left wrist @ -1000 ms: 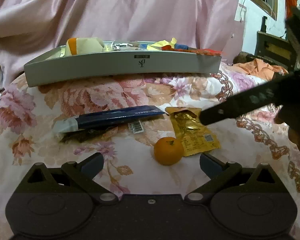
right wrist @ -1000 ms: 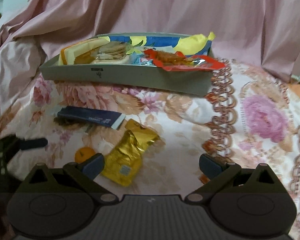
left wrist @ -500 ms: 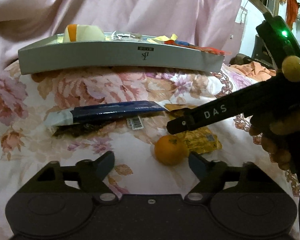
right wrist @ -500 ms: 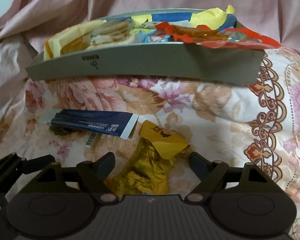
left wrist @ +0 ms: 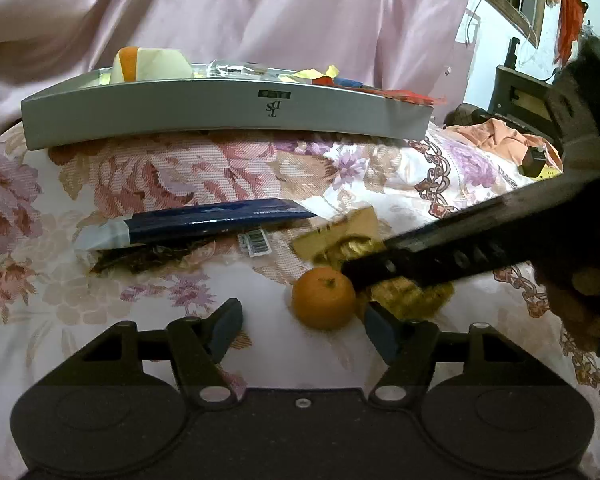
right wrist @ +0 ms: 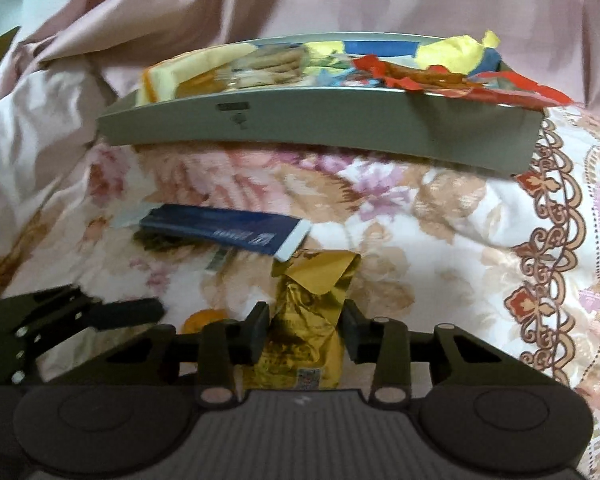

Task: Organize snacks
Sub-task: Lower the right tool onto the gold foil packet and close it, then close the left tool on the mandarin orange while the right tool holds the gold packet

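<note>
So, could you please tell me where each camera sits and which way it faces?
Left wrist: on the left gripper, low over the bedspread, facing the tray; its open fingers flank the orange, the right gripper crosses from the right.
Right wrist: on the right gripper, facing the tray, fingers around the gold packet.
Shared: tray, blue packet, gold packet, orange.

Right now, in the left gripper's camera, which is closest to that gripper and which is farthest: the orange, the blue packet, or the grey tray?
1. Orange: nearest, just ahead of the left gripper, toward its right finger.
2. Blue packet: farther back on the floral quilt, to the left.
3. Grey tray: farthest, at the back, holding snacks.
</note>
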Tool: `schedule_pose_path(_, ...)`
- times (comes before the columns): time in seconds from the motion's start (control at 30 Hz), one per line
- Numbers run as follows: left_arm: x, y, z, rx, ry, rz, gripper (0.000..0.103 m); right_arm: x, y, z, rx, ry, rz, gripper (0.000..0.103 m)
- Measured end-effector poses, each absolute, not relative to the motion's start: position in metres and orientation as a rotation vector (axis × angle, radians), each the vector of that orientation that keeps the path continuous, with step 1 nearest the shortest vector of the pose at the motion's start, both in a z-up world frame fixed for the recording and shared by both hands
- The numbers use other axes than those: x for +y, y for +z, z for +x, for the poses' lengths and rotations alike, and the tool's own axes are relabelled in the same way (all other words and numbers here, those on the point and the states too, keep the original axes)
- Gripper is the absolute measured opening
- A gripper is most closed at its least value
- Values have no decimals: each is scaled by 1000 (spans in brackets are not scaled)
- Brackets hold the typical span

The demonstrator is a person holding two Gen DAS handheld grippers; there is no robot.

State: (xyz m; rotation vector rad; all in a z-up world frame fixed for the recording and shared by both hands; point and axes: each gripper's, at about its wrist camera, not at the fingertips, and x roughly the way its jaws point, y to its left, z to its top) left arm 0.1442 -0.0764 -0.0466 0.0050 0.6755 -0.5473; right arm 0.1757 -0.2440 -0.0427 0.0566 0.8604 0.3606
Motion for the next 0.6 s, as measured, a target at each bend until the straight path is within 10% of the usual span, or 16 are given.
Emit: schedule_pose_path(0.6,-75,-49,145,678,-580,10,58,-256,-46,148,860,513,35,37)
